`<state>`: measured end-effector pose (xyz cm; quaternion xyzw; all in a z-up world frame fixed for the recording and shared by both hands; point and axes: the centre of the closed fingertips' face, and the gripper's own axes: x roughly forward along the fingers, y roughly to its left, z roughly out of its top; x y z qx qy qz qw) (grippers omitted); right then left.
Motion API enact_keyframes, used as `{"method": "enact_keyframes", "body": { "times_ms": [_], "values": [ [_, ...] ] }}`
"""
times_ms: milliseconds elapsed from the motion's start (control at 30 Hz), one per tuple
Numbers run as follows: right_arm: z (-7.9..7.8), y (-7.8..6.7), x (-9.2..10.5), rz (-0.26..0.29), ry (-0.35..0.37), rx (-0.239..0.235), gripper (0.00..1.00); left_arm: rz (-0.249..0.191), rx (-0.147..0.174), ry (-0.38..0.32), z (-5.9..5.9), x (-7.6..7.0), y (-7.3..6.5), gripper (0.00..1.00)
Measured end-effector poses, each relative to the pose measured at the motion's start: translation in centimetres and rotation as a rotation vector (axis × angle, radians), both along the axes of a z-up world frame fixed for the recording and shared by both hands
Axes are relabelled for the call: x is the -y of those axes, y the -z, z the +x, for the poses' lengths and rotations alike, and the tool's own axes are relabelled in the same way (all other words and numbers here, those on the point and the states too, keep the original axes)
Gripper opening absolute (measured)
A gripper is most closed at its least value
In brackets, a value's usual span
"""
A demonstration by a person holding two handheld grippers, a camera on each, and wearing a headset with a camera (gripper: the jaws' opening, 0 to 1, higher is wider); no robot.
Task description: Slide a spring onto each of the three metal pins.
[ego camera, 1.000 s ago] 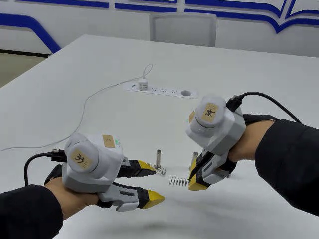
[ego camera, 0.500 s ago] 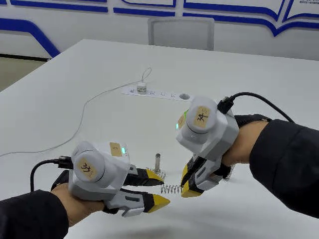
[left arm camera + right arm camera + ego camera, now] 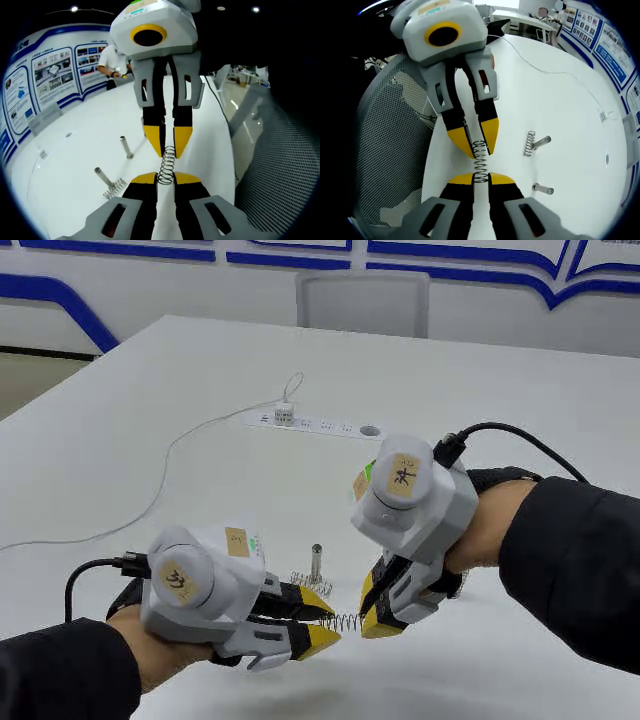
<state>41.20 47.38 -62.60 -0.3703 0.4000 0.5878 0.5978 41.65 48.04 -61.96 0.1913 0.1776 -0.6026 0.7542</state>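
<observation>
Change over the last second: left gripper (image 3: pixel 322 621), jaws spread before, has moved in from 9 o'clock and now pinches the near end of the spring (image 3: pixel 345 621). Right gripper (image 3: pixel 370 615) keeps its pinch on the far end. The spring spans the gap between both tips, low over the table (image 3: pixel 200 390).

An upright pin (image 3: pixel 316 562) stands at 11 o'clock of the held spring, with a second spring (image 3: pixel 310 583) lying beside its foot, not threaded.

Judgement: the spring is secured for aiming, and no visible pin is loaded yet.
</observation>
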Motion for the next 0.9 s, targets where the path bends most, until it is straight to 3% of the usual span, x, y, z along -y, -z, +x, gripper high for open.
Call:
{"method": "enact_keyframes", "body": {
  "times_ms": [600,767,900],
  "values": [
    [-0.3,0.9,0.6,0.019,0.022,-0.024,0.12,-0.021,0.008,0.021,-0.4,0.3,-0.3,0.11],
    [-0.2,0.0,0.3,0.028,0.021,-0.008,0.12,-0.020,-0.003,0.014,-0.3,0.2,-0.2,0.11],
    [0.0,-1.6,-0.6,0.073,0.022,0.011,0.12,-0.016,-0.009,0.008,-0.2,0.1,0.0,0.11]
  ]
}}
